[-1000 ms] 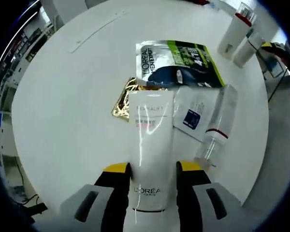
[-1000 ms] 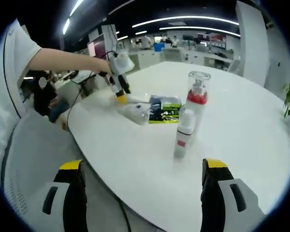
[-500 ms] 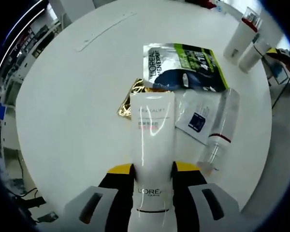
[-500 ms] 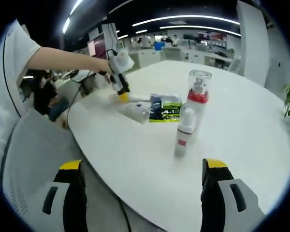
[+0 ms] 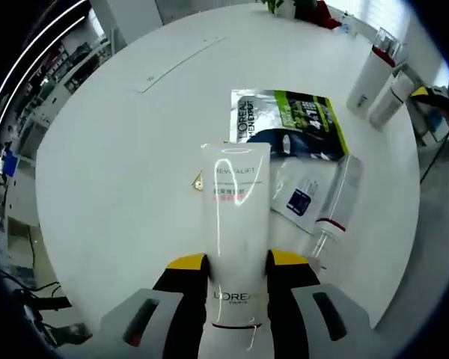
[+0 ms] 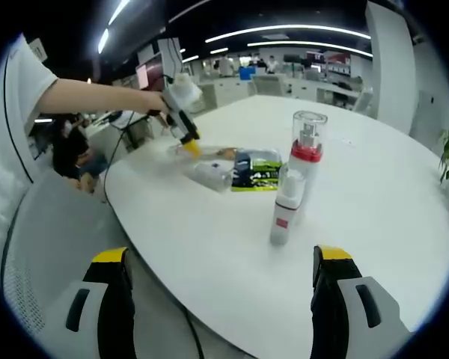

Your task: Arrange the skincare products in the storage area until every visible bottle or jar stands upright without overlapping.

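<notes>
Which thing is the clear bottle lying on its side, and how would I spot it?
Start at the round white table and find the green and black sachet. Just below it, right of the white tube in the left gripper, lies the clear bottle. Unlike the two upright bottles, it is see-through and lies flat.

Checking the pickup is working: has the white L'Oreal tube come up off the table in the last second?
Yes. The white tube, clamped in the left tongs, has risen: it now covers nearly all of the gold sachet under it, and in the right gripper view those tongs sit higher above the table.
</notes>
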`<state>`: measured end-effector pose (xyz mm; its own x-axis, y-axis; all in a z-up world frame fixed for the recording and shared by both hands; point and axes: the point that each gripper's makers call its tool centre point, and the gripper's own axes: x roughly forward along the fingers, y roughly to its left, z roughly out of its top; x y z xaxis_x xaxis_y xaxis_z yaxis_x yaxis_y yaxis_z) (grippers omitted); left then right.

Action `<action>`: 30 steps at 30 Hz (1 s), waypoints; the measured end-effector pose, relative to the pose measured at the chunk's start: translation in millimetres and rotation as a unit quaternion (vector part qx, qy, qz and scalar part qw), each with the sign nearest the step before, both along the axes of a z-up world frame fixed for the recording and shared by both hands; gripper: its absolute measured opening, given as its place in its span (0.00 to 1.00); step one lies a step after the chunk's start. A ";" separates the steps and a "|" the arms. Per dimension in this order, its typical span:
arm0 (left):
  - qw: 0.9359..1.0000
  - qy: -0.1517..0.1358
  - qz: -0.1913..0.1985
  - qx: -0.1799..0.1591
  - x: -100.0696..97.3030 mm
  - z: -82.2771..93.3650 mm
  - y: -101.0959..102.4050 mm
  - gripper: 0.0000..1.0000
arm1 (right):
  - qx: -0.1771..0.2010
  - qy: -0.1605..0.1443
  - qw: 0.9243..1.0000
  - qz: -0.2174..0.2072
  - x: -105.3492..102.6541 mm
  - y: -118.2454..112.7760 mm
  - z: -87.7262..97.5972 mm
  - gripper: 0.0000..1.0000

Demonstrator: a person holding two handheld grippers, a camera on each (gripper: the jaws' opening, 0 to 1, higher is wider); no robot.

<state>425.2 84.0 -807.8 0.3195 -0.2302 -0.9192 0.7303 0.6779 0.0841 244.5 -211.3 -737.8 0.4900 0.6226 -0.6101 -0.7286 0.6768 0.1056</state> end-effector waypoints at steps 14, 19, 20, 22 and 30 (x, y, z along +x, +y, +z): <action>0.997 -0.060 0.023 -0.051 -20.6 32.2 -16.2 0.34 | 0.009 -0.014 1.000 0.006 0.8 3.8 6.4 0.98; 0.995 -0.072 0.018 -0.061 -28.7 42.0 -26.0 0.34 | 0.005 -0.015 1.000 0.011 -0.2 4.5 5.6 0.98; 0.995 -0.075 0.017 -0.061 -29.6 42.9 -27.2 0.34 | 0.006 -0.016 1.000 0.010 0.2 4.3 5.7 0.98; 0.995 -0.078 0.015 -0.063 -34.0 48.1 -32.3 0.34 | 0.006 -0.017 1.000 0.009 0.7 4.0 5.8 0.98; 0.990 -0.102 0.029 -0.089 -41.0 64.6 -41.3 0.34 | 0.012 -0.022 1.000 0.013 1.0 5.8 8.9 0.95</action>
<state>384.3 42.8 -743.1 0.5114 -0.3588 -0.7808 0.6699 0.7356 0.1007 245.4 -205.6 -728.9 0.4994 0.6497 -0.5731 -0.7508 0.6547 0.0880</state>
